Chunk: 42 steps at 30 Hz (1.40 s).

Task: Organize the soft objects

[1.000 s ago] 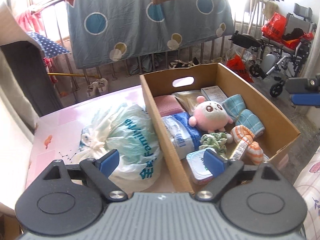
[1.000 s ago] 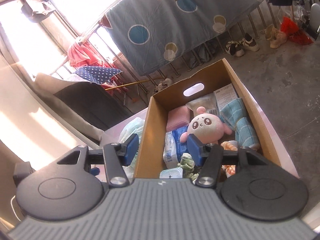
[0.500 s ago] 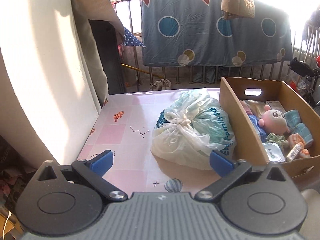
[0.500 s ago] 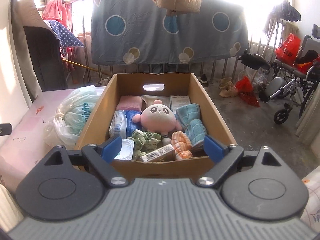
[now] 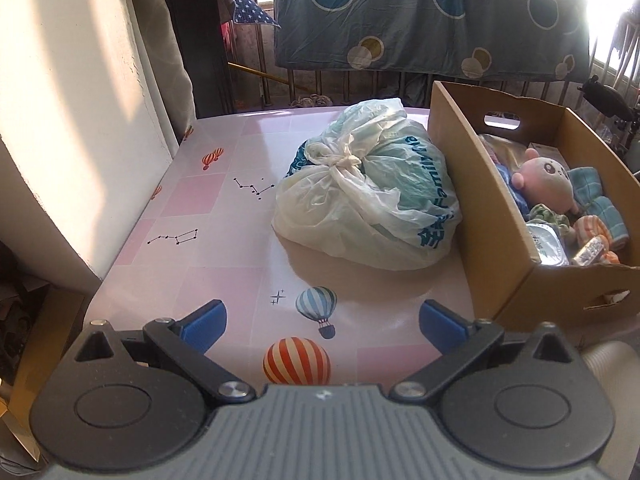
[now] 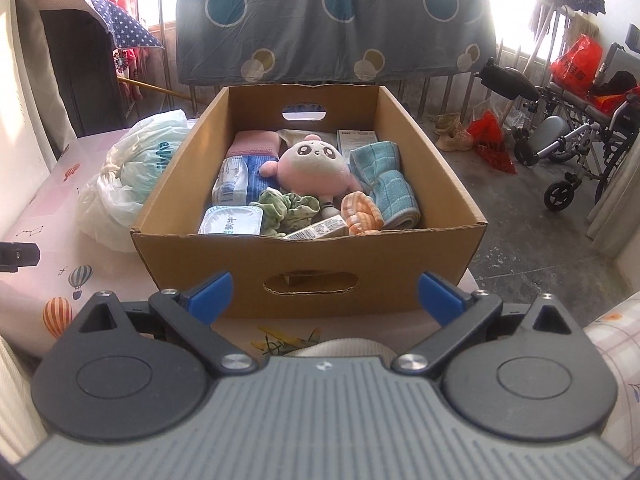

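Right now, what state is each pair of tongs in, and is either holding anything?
Left tongs: open, have just been opening, holding nothing, above the table.
Right tongs: open, have just been opening, holding nothing, facing the cardboard box.

wrist views, perhaps oblique, sharing box (image 5: pixel 496 216)

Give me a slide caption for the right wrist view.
Open right gripper faces a cardboard box holding a pink plush toy.
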Available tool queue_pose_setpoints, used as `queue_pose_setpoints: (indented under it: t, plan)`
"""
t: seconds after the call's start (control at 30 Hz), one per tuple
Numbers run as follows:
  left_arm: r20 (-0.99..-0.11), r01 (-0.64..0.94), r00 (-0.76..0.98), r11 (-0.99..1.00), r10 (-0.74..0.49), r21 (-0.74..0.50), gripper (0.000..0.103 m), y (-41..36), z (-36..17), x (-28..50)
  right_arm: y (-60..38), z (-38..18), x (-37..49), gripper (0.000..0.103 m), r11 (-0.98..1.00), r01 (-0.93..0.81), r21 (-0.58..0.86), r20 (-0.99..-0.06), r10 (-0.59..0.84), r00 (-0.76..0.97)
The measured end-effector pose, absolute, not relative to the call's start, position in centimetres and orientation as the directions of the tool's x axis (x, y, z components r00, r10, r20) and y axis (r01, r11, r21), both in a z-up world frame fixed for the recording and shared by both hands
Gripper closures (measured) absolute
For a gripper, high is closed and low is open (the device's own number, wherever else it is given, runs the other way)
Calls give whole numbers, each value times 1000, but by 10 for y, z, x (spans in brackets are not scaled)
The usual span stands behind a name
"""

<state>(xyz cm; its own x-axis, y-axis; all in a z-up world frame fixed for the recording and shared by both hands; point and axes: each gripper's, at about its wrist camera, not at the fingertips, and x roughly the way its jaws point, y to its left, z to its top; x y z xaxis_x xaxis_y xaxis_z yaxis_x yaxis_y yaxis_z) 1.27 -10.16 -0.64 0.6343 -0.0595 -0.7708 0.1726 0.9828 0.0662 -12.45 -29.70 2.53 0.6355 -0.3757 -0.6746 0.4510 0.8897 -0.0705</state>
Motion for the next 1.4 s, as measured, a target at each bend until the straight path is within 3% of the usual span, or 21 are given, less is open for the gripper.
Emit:
queue_pose_setpoints:
  t: [1.4]
  plan:
    - [-839,242,534,970,-107,31,0,-142,-9,16,-309,26,-107,1,900,427,-85,-727,-349,591]
